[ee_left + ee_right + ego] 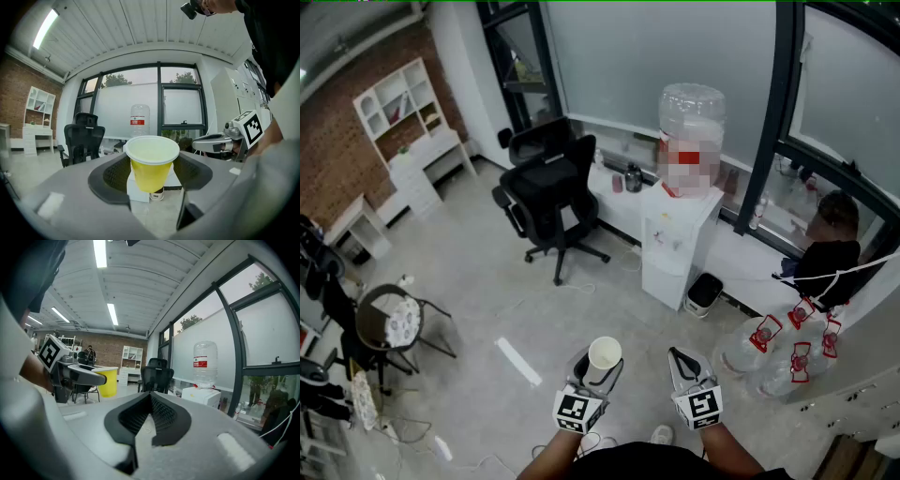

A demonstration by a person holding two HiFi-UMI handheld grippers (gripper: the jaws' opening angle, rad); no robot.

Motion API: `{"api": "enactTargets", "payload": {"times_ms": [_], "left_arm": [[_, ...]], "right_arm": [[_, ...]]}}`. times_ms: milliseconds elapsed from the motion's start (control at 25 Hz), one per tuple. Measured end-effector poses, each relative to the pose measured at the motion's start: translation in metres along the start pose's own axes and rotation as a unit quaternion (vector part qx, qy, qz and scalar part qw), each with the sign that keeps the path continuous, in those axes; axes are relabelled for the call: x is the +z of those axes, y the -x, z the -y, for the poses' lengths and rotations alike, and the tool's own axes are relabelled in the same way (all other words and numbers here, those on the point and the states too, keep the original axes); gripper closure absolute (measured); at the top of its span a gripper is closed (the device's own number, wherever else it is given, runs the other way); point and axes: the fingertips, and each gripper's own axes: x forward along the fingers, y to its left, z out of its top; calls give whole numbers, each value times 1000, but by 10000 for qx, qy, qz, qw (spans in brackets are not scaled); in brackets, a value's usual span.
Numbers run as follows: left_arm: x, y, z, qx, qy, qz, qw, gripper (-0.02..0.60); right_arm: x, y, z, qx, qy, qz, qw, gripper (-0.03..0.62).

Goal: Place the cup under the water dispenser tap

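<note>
Cup point(151, 161): yellow, upright, pinched between the jaws of the left gripper point(598, 366) and held above the floor. Right gripper point(680, 358): jaws pressed together, nothing held. Water dispenser point(675, 246): white, topped by a bottle, located well apart from the cup.

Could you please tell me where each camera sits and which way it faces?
Head view: on the person's head, looking steeply down at the water dispenser; left gripper, right gripper and forearms show.
Left gripper view: on the left gripper, facing the dispenser along fingers shut on the yellow cup; person's torso shows.
Right gripper view: on the right gripper, facing the window along closed, empty fingers.
Shared: all show the dispenser and black chair.
</note>
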Motion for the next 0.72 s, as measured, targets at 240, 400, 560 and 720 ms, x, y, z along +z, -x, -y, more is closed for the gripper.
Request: {"api": "enactTargets", "payload": {"times_ms": [240, 400, 560, 720], "left_arm": [[4, -5, 9, -6, -34, 42, 10000, 278], [4, -6, 16, 1, -71, 26, 10000, 276], [5, -16, 21, 57, -96, 15, 9999, 276], [1, -28, 30, 125, -97, -51, 9999, 276]], "right_arm": [[3, 1, 4, 88, 36, 72, 9999, 592], [7, 4, 4, 124, 30, 135, 9998, 592], [10, 7, 13, 236, -137, 313, 9991, 591], [4, 10, 27, 354, -191, 302, 9987, 591]]}}
